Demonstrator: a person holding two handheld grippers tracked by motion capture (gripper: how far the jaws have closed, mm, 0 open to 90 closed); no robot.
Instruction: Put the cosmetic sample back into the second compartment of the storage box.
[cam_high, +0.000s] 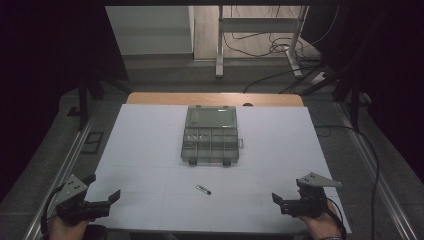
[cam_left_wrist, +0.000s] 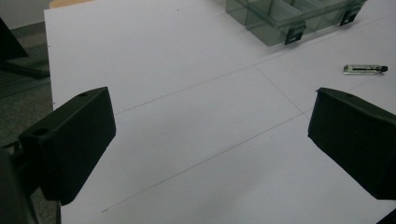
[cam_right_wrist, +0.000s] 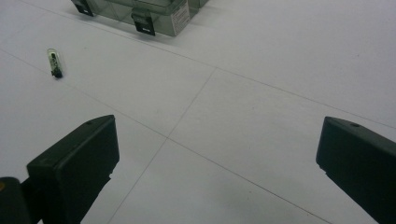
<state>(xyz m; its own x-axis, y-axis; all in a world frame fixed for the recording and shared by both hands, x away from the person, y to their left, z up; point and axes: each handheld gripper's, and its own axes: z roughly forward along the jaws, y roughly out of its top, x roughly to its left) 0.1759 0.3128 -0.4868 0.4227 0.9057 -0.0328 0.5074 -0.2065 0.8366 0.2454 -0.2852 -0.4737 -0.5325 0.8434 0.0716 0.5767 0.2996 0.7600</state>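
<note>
A clear plastic organiser box (cam_high: 210, 135) with its lid open and several compartments sits mid-table; its front edge and black latches appear in the left gripper view (cam_left_wrist: 289, 18) and the right gripper view (cam_right_wrist: 140, 14). A small clear tube with a black cap (cam_high: 203, 189) lies in front of the box, also seen at the right of the left gripper view (cam_left_wrist: 365, 69) and the upper left of the right gripper view (cam_right_wrist: 54, 62). My left gripper (cam_high: 107, 200) rests open at the near left corner. My right gripper (cam_high: 280, 201) is open at the near right. Both hold nothing.
The white table sheet (cam_high: 150, 150) has faint grid lines. A wooden edge (cam_high: 150, 98) runs along the far side. Metal rails (cam_high: 65, 165) flank the table. Beyond stand desk legs (cam_high: 219, 50) and floor cables (cam_high: 280, 47).
</note>
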